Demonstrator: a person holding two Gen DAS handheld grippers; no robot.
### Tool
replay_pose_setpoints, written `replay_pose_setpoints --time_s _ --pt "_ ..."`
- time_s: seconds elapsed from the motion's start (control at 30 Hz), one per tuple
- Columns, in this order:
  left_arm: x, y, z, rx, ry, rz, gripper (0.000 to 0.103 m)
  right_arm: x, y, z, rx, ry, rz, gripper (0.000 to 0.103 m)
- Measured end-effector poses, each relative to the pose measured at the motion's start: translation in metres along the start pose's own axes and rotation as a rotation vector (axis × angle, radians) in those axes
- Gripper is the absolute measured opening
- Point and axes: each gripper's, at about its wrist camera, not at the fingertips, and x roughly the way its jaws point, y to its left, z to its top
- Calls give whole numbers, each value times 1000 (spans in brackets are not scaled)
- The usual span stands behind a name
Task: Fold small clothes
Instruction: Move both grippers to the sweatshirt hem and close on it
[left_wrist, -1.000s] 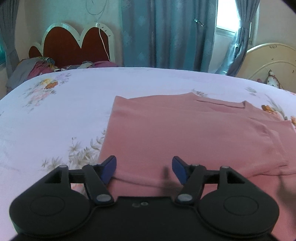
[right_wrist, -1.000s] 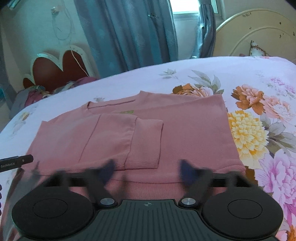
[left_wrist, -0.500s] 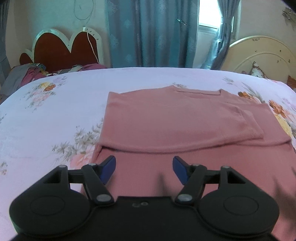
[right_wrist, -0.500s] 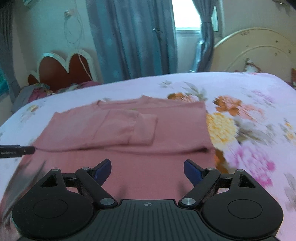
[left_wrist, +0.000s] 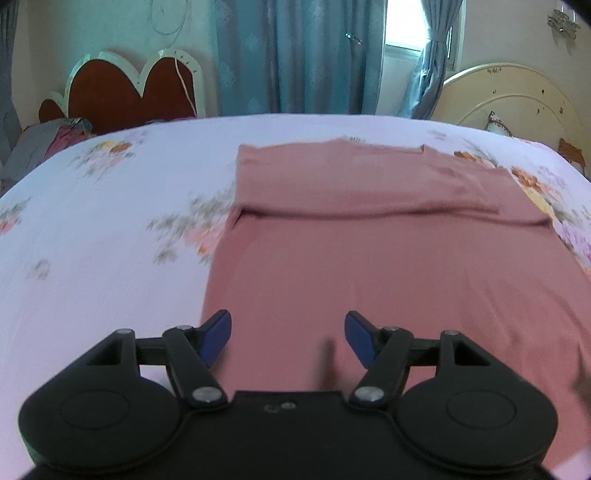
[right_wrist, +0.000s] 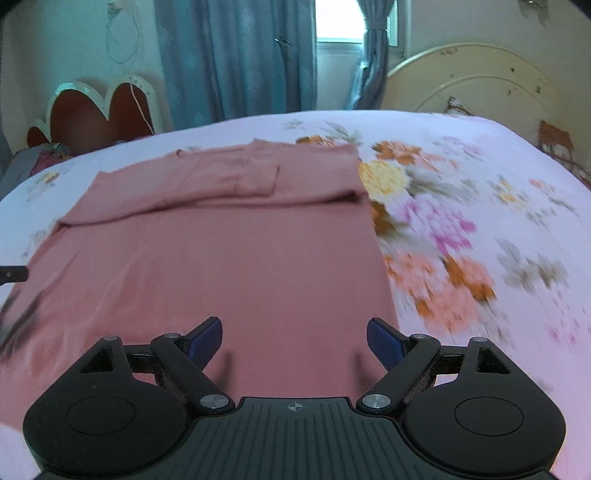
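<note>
The pink sweater (left_wrist: 369, 266) lay flat on the floral bed (left_wrist: 110, 229), its far part folded into a doubled band (right_wrist: 229, 181), its near hem reaching toward the bed's near edge. It looked light, soft and limp, best pinched at the near hem corners. The left gripper (left_wrist: 287, 338) and right gripper (right_wrist: 294, 341) both gaped wide, holding nothing.

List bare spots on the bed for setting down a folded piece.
Free: bedsheet left of the pink sweater, toward the heart-shaped headboard; sheet right of it, toward the cream headboard. Crowded: the middle, under the sweater.
</note>
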Motion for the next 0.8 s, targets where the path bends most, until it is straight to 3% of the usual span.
replay_pose_setpoints --time_s 0.37,0.8 --pt "-32 45 -58 -73 62 4 62 -29 -12 -42 33 27 -57 85" --pt "-50 56 -94 -159 112 -45 55 -35 -40 -66 125 77 -113 84"
